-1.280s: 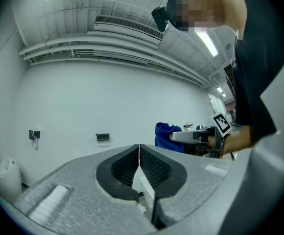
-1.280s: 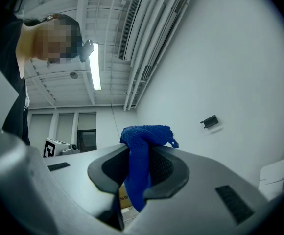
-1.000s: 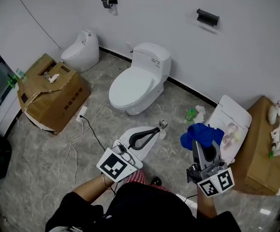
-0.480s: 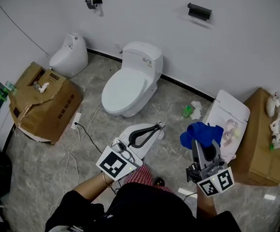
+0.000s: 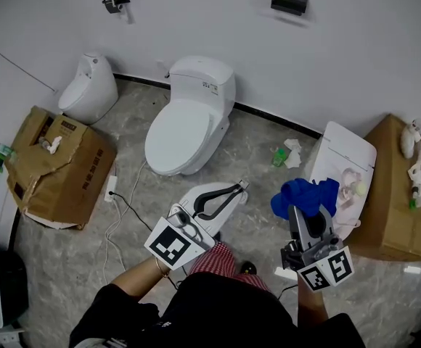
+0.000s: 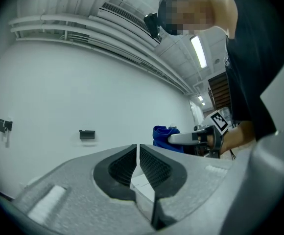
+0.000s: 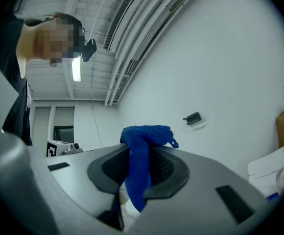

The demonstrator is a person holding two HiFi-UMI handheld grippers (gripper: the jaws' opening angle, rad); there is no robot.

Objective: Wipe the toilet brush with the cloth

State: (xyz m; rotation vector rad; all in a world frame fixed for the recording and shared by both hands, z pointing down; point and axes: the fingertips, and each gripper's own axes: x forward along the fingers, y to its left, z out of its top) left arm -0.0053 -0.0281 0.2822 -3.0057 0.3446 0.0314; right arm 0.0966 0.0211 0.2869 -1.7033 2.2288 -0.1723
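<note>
A torn cardboard box (image 5: 58,165) sits near the left wall, with a cable (image 5: 127,194) trailing across the floor (image 5: 254,133) beside it. Bare floor lies between the toilet (image 5: 185,122) and the left gripper (image 5: 241,187), its jaws together and empty. The right gripper (image 5: 306,214) clamps the blue cloth (image 5: 301,196), close to a white panel (image 5: 345,154) leaning on a second box (image 5: 392,194).

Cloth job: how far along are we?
Done: blue cloth is picked up, clamped in the right tongs. In hand: nothing more; left tongs are shut and empty. Left: all the wiping. No toilet brush shows in any view.
</note>
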